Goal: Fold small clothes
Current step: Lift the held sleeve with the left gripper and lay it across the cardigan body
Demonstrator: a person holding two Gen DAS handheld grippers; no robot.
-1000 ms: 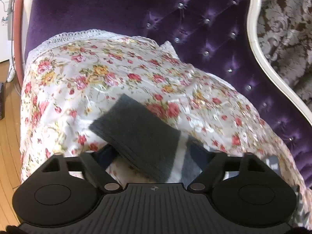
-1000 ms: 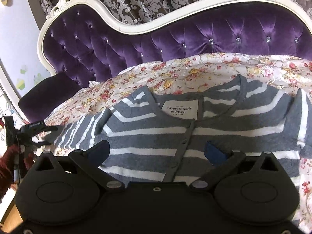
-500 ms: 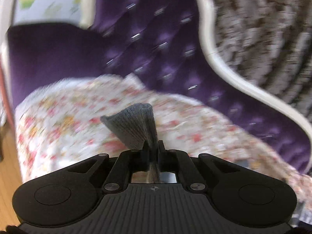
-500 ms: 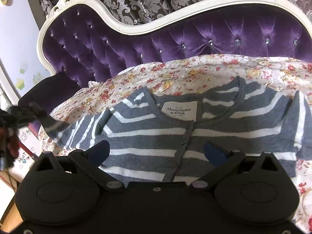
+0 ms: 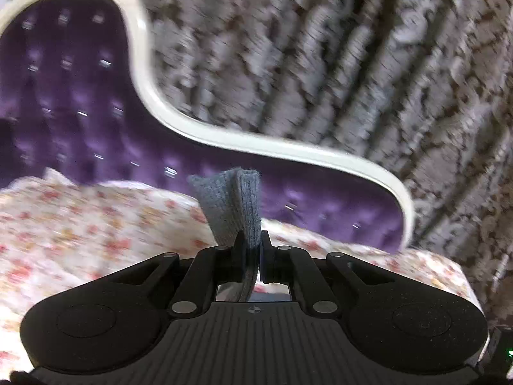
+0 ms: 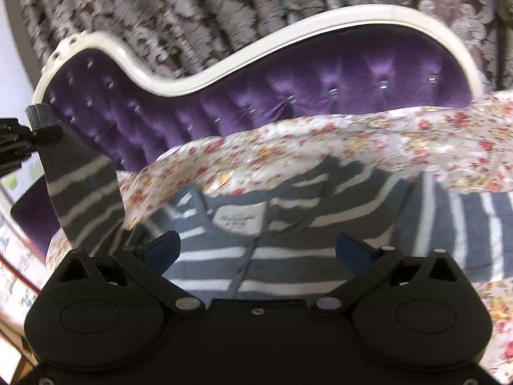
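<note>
Grey-and-white striped knit cardigan [image 6: 288, 253]: lies spread, label up, on the floral-print cotton cover [image 6: 368, 141] of the sofa; one sleeve [image 6: 83, 189] is lifted clear at the far left of the right wrist view.

Left gripper [image 5: 253, 250]: jaws closed tight on the plain grey ribbed cuff [image 5: 231, 202] of that sleeve; the cuff stands up folded between the pads.

Right gripper [image 6: 259, 247]: jaws spread wide, nothing between them, held over the cardigan's buttoned front just below the neck label.

Purple tufted velvet sofa back with cream carved frame [image 6: 288, 96]: behind the cover.

Grey-brown damask curtain [image 5: 352, 48]: behind the sofa, blurred.
</note>
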